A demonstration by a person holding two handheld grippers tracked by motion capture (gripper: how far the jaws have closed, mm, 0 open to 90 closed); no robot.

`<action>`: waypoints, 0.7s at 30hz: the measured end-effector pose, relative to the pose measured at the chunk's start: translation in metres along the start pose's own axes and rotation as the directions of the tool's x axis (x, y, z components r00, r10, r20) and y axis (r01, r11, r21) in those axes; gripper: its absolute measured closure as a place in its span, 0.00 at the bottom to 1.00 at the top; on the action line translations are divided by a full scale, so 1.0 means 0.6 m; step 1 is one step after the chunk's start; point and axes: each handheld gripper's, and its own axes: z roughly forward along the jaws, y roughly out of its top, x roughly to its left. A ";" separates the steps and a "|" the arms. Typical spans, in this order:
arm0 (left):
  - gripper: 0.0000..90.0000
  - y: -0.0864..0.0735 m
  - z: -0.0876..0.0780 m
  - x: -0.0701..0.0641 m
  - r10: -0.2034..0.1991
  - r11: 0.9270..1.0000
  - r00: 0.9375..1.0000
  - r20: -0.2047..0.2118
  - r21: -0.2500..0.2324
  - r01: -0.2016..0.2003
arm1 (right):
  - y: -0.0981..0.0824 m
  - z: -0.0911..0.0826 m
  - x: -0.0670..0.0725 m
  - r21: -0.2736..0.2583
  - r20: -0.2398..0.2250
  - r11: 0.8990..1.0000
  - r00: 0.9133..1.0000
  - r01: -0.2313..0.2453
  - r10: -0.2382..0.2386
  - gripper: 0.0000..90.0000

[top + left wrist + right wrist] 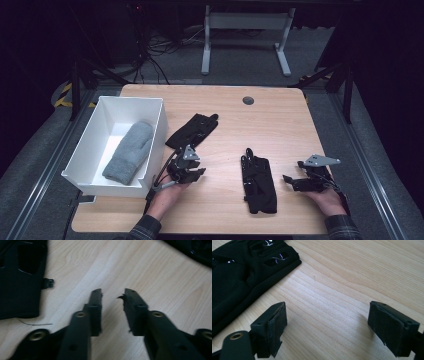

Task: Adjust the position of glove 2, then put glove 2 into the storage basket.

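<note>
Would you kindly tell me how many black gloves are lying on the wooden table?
2: one black glove beside the white bin, one black glove between both grippers.

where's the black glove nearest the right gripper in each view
High view: black glove lies lower centre, left of the right gripper.
Left gripper view: dark edge top right, possibly it; cannot tell.
Right gripper view: upper left, beyond the left jaw.
Shared landmark: the wooden tabletop.

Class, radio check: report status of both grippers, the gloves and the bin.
Left gripper open, empty; right gripper open wide, empty. Two black gloves flat on table. Grey mitten in white bin. Nothing blocking.
</note>
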 end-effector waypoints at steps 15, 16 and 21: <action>1.00 0.068 0.016 0.042 -0.092 0.996 0.985 -0.144 -0.034 0.088 | 0.000 0.000 0.000 0.000 0.001 1.000 1.000 0.000 0.000 0.18; 1.00 0.071 0.019 0.046 -0.094 0.995 0.983 -0.155 -0.039 0.088 | 0.000 0.000 0.000 0.000 0.000 1.000 1.000 0.000 0.000 0.18; 1.00 0.086 0.039 0.080 -0.126 0.992 0.974 -0.189 -0.044 0.119 | 0.000 0.000 0.000 0.000 0.001 1.000 1.000 0.000 0.000 0.18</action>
